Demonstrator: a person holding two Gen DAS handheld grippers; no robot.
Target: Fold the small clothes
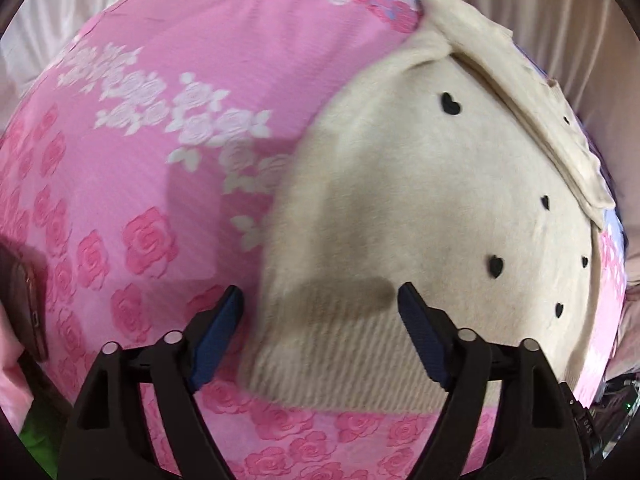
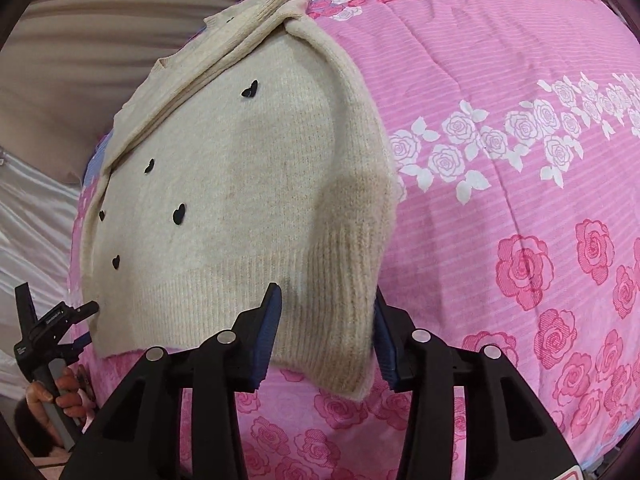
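On the pink rose-print bedspread (image 2: 500,92) lies your cream knitted sweater (image 2: 248,184), face up with small black hearts (image 2: 179,213) scattered over the front. It sits toward one edge of the bed, its ribbed hem nearest you and its neckline at the far side, where the print turns to a blue band. A sleeve (image 2: 224,52) is folded diagonally across the upper chest, and the side nearest your right tool is folded in over the body, ending in a ribbed cuff (image 2: 348,320) at the hem.

Your left gripper (image 1: 320,312) hovers over the hem corner with its jaws spread wide. One blue pad (image 1: 218,340) is over the bedspread just beside the sweater's edge, the other over the ribbing, and neither presses the knit.

Your right gripper (image 2: 328,332) straddles the folded cuff at the hem, jaws partly apart. The ribbed fabric lies between the blue pads, but you cannot tell whether they pinch it.

From the right wrist camera, your other hand (image 2: 60,396) shows at the lower left, wrapped round the left tool's handle beside the sweater's hem corner.
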